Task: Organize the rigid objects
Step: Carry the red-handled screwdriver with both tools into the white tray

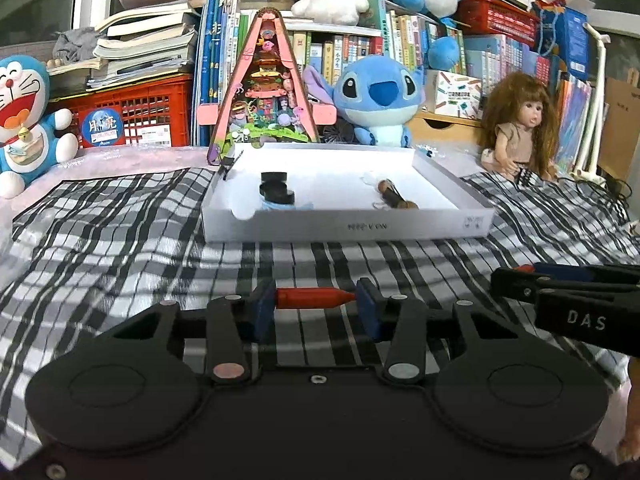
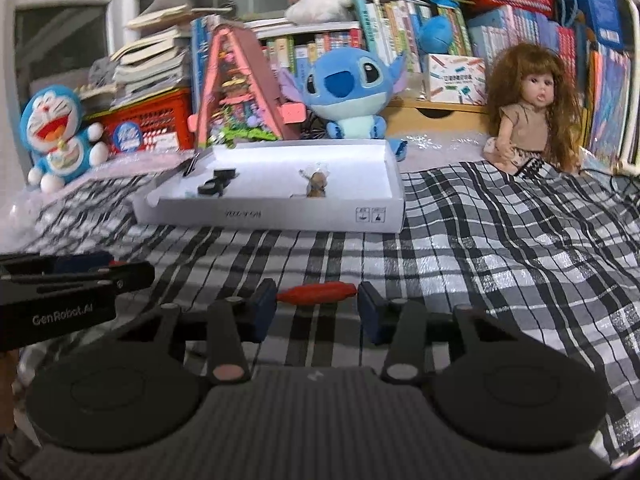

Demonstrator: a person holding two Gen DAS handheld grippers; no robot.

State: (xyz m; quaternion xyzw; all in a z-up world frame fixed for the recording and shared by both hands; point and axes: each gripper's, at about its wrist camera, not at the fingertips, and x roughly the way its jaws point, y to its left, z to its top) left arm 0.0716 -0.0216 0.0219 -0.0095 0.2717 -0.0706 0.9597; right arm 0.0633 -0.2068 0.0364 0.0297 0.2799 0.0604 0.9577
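- A red crayon-like stick point(image 1: 315, 297) lies crosswise between the blue pads of the left gripper point(image 1: 316, 300), pinched end to end above the checked cloth point(image 1: 120, 240).
- A second red piece point(image 2: 317, 293) spans the right gripper point(image 2: 317, 300) the same way; blur softens its shape, so it may be a spindle-shaped peg, and the pads appear to clamp its tips.
- Each gripper shows in the other's view only as a black side bar cut off at the frame edge.
- Beyond stands a white tray point(image 1: 348, 230) on the cloth, holding black round pieces point(image 1: 276, 192) and a small brown object point(image 1: 394, 196) too small to identify.
- A clear item beside the brown one is barely readable.
- Behind the tray sit a blue plush point(image 1: 376, 96), a doll point(image 1: 520, 128) and shelves of books point(image 1: 500, 56).
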